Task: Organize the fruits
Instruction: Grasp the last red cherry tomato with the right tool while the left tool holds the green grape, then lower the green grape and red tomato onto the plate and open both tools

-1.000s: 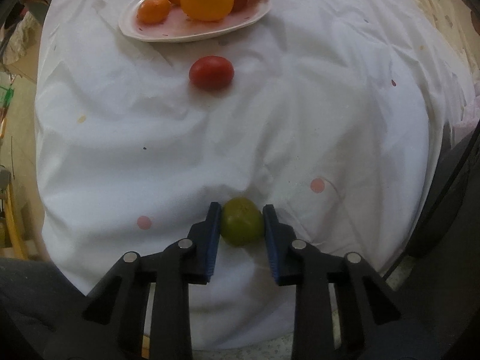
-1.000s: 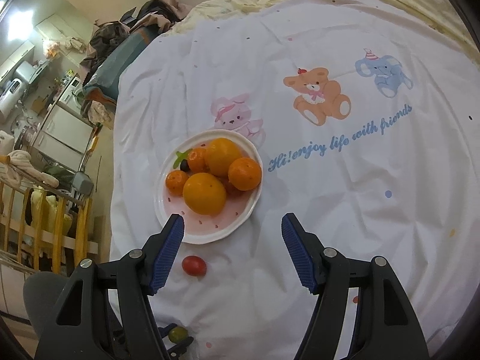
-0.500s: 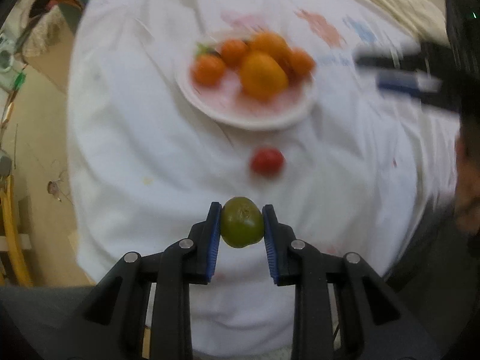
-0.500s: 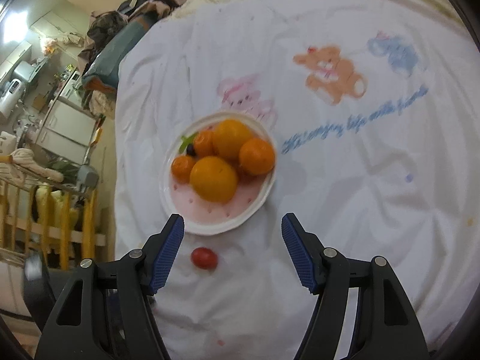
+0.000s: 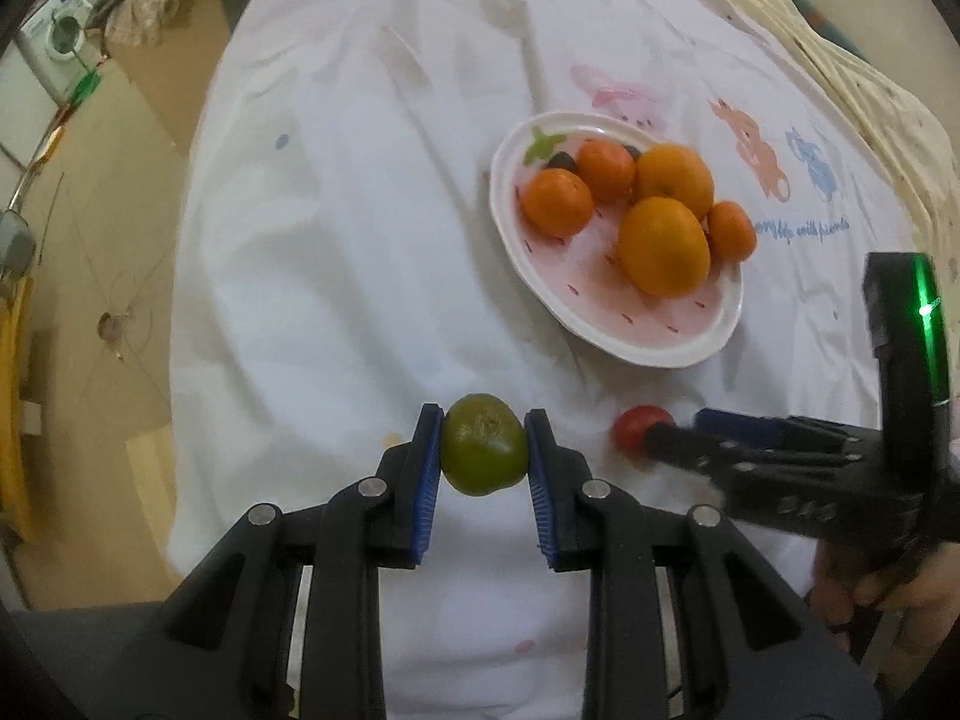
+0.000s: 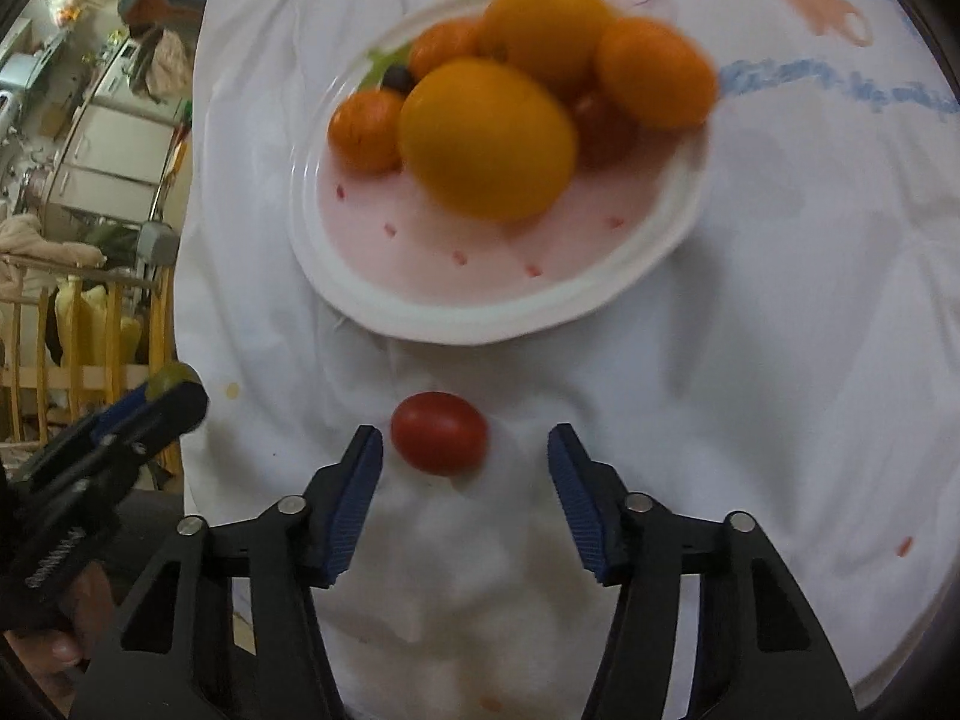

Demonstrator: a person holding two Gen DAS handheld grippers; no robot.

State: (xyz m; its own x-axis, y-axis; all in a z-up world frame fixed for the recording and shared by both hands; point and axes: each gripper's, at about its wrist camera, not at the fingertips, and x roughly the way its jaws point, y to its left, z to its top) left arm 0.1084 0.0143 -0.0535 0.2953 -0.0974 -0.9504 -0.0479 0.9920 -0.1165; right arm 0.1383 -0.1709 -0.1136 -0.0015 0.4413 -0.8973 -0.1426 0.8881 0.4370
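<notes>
The left gripper (image 5: 484,461) clamped a green fruit (image 5: 483,451) as the right gripper's (image 6: 462,483) closing jaws flanked, untouched, a red tomato (image 6: 439,432) needing centring, short of the plate (image 6: 480,312) ahead.

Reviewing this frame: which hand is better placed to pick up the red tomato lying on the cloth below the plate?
Right. The right gripper has the red tomato just ahead of its closing fingers, which do not yet touch it. The left gripper is shut on the green fruit.
</notes>
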